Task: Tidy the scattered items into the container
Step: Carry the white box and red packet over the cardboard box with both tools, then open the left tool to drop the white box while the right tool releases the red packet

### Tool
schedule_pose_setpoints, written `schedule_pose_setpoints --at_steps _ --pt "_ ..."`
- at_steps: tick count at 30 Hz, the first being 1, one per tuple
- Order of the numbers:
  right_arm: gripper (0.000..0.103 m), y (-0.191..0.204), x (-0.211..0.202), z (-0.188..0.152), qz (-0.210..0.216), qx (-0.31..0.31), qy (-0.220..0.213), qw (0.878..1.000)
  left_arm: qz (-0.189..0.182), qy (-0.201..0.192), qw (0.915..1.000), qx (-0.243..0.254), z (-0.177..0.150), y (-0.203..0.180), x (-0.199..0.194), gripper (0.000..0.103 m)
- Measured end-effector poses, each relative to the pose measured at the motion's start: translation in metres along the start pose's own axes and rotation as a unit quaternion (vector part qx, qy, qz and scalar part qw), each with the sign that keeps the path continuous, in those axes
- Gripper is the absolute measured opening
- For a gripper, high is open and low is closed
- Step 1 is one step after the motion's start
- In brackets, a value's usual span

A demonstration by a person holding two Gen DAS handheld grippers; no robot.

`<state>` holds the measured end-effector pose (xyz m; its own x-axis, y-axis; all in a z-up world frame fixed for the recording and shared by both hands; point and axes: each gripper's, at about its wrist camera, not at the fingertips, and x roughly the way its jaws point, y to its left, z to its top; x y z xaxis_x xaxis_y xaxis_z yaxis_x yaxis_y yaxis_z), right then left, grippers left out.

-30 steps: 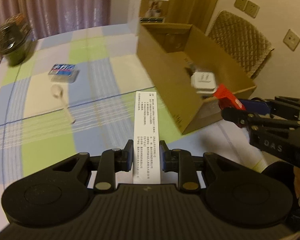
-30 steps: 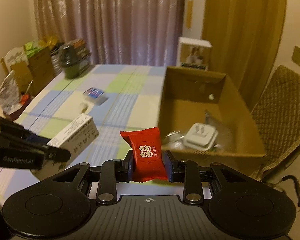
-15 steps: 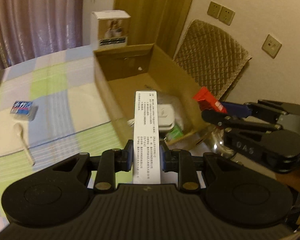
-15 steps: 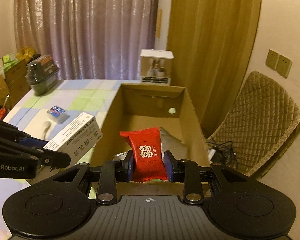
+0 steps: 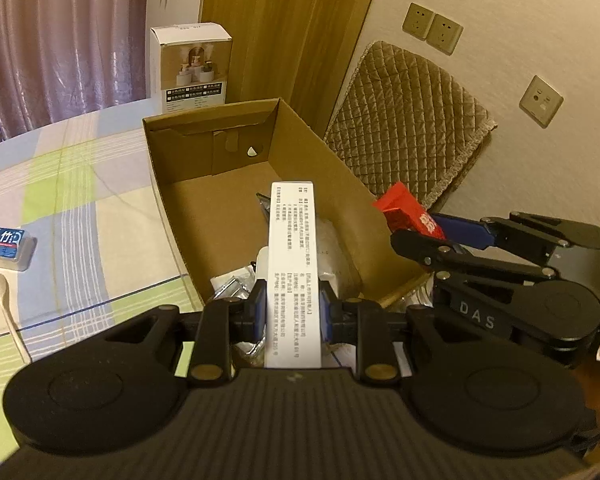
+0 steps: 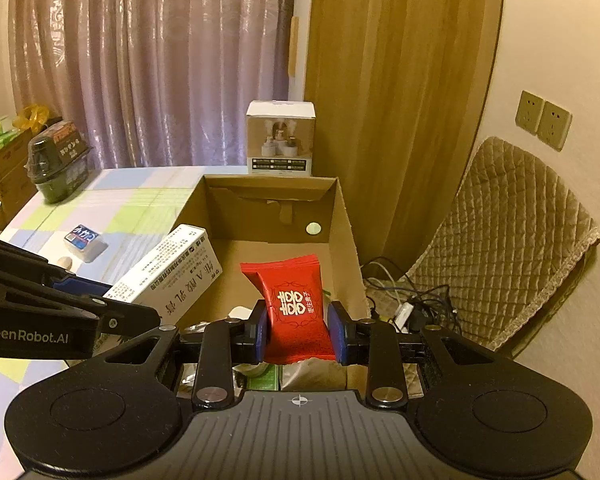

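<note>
Left gripper (image 5: 293, 312): jaws clamped on the long sides of a white printed carton (image 5: 294, 264), which juts forward over the near end of the cardboard box (image 5: 160, 184).
Right gripper (image 6: 296, 330): jaws pinched on a red sweet packet (image 6: 294, 306), held upright over the box's near end, close to its right wall.
Cardboard box: open-topped, at the right edge of the counter (image 5: 72, 184); left wall runs along the checked cloth, right wall faces a quilted chair (image 5: 408, 128).
Box contents: white and foil-wrapped items crowd the near end, partly hidden behind both grippers; the far half of the floor is bare cardboard.
Far wall of box: a tall white product box (image 6: 280, 140) stands just behind it on the counter.
Open room on counter: broad cloth left of the box.
Loose items: a small blue-labelled pack (image 5: 6, 248) and a pale spoon (image 5: 8, 312) just below it, well apart from the box; a dark container (image 6: 56, 168) near the curtain.
Between grippers: side by side, the carton near the packet, not touching.
</note>
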<state>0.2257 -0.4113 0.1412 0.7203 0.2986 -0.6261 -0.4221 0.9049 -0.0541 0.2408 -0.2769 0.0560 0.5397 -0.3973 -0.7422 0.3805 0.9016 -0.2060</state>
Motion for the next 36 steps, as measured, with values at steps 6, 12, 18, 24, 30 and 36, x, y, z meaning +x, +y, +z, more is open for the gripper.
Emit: schedule_pose_setpoints --at_steps 6,12,18,24,30,36 --pt "0.034 -0.005 0.01 0.003 0.001 0.006 0.004 1.0 0.003 0.0 1.0 -0.008 0.009 0.006 0.011 0.021" --pt "0.034 -0.008 0.021 0.004 0.003 0.01 0.007 1.0 0.004 0.0 0.9998 -0.019 0.015 0.013 0.02 0.021" --pt "0.034 -0.01 0.027 0.006 0.003 0.012 0.008 1.0 0.006 -0.003 0.9997 -0.023 0.022 0.016 0.028 0.021" --pt "0.034 -0.011 0.031 0.007 0.002 0.012 0.009 1.0 0.015 -0.006 0.9992 -0.036 0.021 0.022 0.034 0.026" --pt "0.034 -0.011 0.037 0.006 0.004 0.011 0.014 1.0 0.025 -0.005 0.9987 -0.045 0.013 0.036 0.031 0.046" --pt "0.034 -0.008 0.041 0.003 0.008 0.011 0.019 1.0 0.032 -0.007 0.9982 -0.049 0.007 0.046 0.023 0.046"
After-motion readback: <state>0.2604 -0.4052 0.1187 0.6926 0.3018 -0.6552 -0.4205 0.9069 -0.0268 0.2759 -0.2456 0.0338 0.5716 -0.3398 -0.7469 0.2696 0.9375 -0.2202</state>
